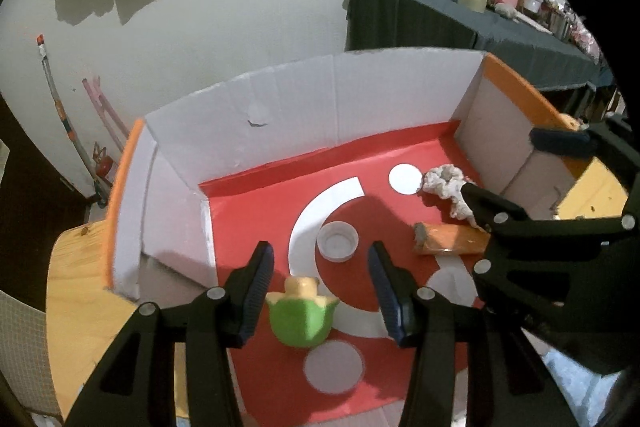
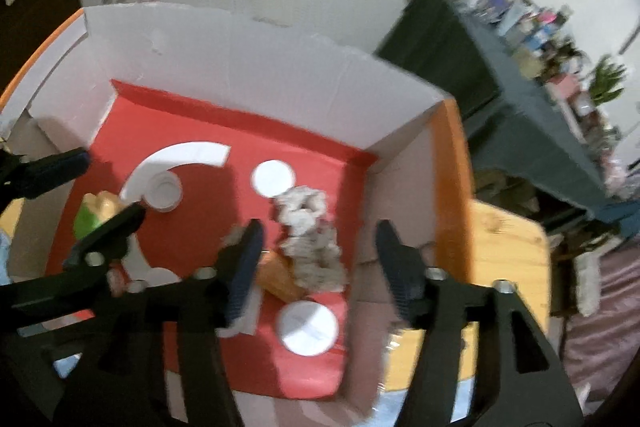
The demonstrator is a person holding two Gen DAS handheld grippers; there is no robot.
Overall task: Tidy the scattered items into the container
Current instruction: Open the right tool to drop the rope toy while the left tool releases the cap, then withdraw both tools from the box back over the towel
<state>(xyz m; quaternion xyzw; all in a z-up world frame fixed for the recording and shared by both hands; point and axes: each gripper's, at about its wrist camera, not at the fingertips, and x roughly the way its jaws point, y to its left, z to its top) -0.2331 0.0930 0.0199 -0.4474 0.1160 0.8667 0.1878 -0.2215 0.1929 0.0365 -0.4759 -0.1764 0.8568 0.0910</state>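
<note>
The cardboard box [image 1: 304, 99] shows matt white walls, torn rough along the far edge, and a smooth red paper floor. The white cap [image 1: 337, 241] is glossy plastic, and the green toy [image 1: 300, 319] looks like soft, smooth rubber. Far right, the crumpled paper wad [image 2: 310, 239] is rough. Underneath sits a pale wooden table [image 1: 76, 291].

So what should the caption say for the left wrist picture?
Open left gripper above a green toy in the box, beside a white cap.
</note>
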